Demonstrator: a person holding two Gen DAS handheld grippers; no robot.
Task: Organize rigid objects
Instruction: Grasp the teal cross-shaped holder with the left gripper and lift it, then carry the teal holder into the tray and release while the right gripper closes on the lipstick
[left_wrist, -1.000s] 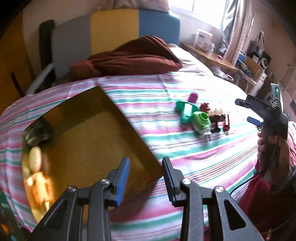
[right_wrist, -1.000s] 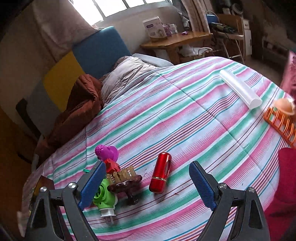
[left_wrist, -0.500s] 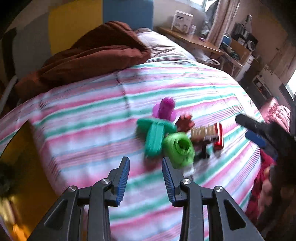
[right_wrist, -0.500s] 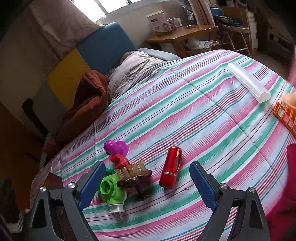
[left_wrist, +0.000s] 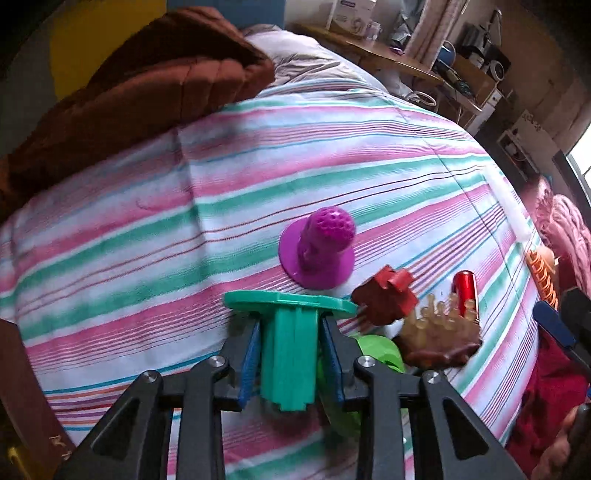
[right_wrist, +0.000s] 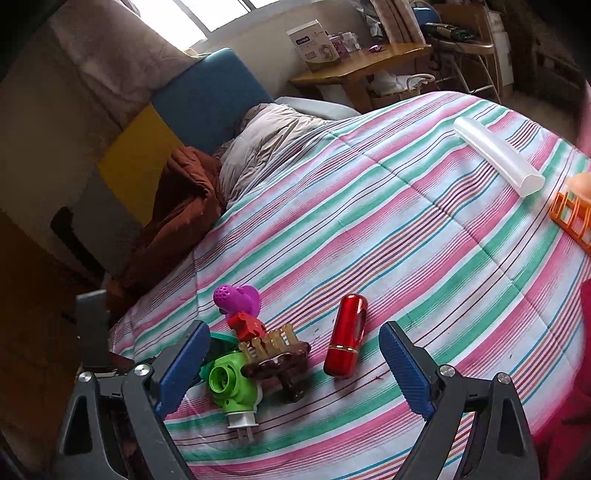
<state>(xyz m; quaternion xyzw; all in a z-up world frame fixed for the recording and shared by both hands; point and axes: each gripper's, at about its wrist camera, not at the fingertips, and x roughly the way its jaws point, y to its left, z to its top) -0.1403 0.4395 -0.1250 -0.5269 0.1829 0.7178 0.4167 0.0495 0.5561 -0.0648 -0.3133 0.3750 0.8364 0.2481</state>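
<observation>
Teal hard plastic, our flanged peg (left_wrist: 288, 354) on the striped bedspread (left_wrist: 122, 236) looks light and stiff, so our left gripper (left_wrist: 290, 360), just closing, pinches its ribbed stem below the flange, while our right gripper (right_wrist: 293, 363) stays spread.

No legible text on anything

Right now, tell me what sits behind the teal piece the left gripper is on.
Behind the teal piece lies the purple perforated cap on the striped bedspread. The left gripper has just been closing on the teal stem; its flange hides the bedspread directly beyond it.
</observation>
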